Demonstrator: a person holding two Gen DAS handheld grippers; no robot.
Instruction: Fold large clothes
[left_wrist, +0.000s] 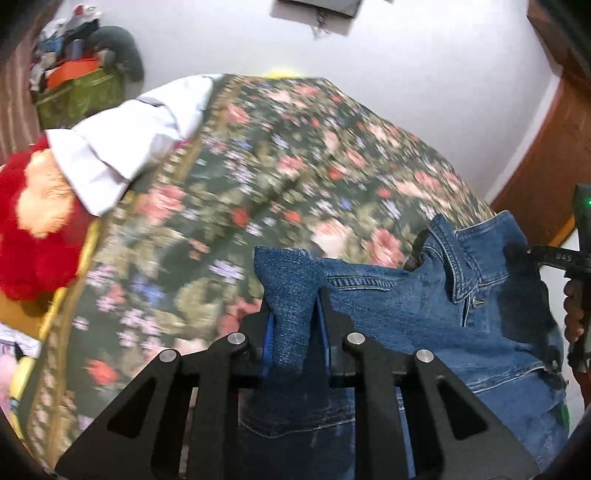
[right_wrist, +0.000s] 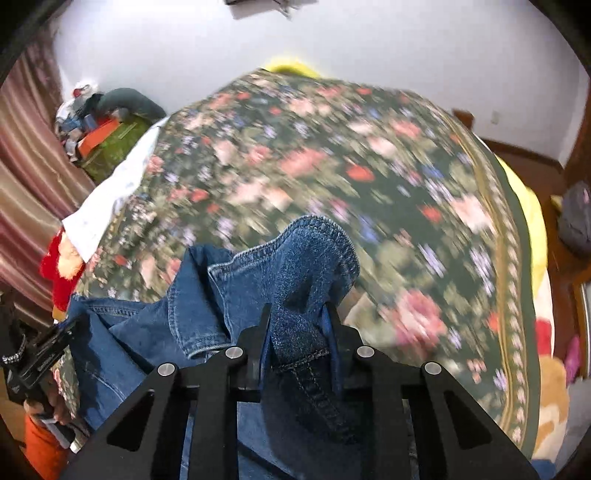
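Observation:
A blue denim jacket (left_wrist: 436, 314) hangs between my two grippers above a bed with a dark floral cover (left_wrist: 280, 166). My left gripper (left_wrist: 293, 317) is shut on a bunched fold of the denim, which sticks up between its jaws. In the right wrist view my right gripper (right_wrist: 297, 325) is shut on another fold of the denim jacket (right_wrist: 207, 302), a stitched hem arching over the jaws. The collar lies to the right in the left wrist view. The floral cover (right_wrist: 332, 177) is blurred by motion in both views.
A white garment (left_wrist: 140, 140) and a red plush toy (left_wrist: 26, 229) lie at the bed's left edge. A green box piled with clutter (left_wrist: 77, 88) stands by the white wall. Wooden furniture (left_wrist: 546, 166) is on the right. A hand on the other gripper's handle (right_wrist: 44, 398) shows low at left.

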